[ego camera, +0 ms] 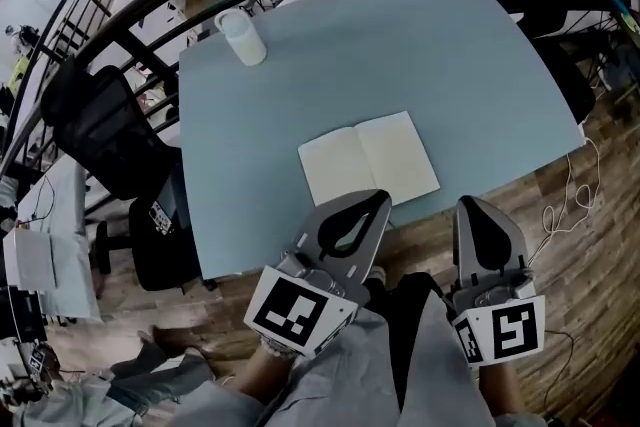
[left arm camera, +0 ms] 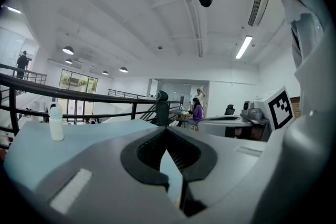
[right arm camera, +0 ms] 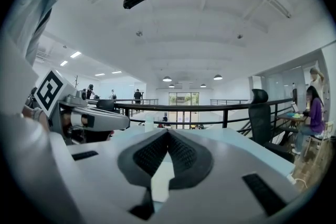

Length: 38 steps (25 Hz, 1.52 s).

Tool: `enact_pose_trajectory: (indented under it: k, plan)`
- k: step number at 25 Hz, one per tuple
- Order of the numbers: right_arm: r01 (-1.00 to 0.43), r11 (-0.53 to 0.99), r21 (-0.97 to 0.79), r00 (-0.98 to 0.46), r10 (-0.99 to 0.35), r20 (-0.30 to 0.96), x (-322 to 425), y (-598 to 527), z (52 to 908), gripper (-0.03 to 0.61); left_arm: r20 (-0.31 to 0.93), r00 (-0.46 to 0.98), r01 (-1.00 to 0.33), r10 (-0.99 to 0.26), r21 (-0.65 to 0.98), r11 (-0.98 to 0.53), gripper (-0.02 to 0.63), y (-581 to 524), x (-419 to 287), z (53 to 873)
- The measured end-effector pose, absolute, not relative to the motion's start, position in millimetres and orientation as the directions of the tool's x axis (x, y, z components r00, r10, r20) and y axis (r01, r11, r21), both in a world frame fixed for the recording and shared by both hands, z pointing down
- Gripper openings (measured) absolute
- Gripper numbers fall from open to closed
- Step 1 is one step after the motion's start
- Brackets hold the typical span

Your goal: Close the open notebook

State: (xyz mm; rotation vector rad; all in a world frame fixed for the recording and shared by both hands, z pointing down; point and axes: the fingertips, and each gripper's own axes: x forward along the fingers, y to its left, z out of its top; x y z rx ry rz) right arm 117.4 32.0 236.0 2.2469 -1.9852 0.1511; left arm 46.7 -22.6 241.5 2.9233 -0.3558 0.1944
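Both left tongs point(ego camera: 377, 199) and right tongs point(ego camera: 470, 206) (closed, empty) point roughly level toward the notebook point(ego camera: 368, 158).

Am holding left gripper point(ego camera: 378, 200) and right gripper point(ego camera: 470, 207) side by side, apart, low before my lap, both pointing forward, near level. Both jaw pairs pressing together, clamping nothing.

The light blue table point(ego camera: 470, 55) holds an open notebook point(ego camera: 368, 158) near its front edge and a white bottle point(ego camera: 241, 37) far back.
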Motion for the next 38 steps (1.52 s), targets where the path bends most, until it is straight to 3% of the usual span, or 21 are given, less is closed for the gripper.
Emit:
enact_pose_trajectory:
  k: [16,28,38]
  plan:
    - [-0.998,0.061,0.013,-0.058,-0.979,0.198,119,-8,247,-0.003,0.142,0.886,-0.46,-0.44,0.163,-0.873,0.003,-62,21,246]
    - [-0.953,0.3,-0.05,-0.303,-0.929,0.211,129,-45,259,-0.003,0.151,0.727,-0.687,-0.67,0.188,-0.702,0.003,-81,2,240]
    - [-0.921,0.381,-0.079,-0.388,-0.885,0.256,127,-52,284,-0.003,0.204,0.599,-0.793,-0.774,0.285,-0.539,0.003,-91,-27,268]
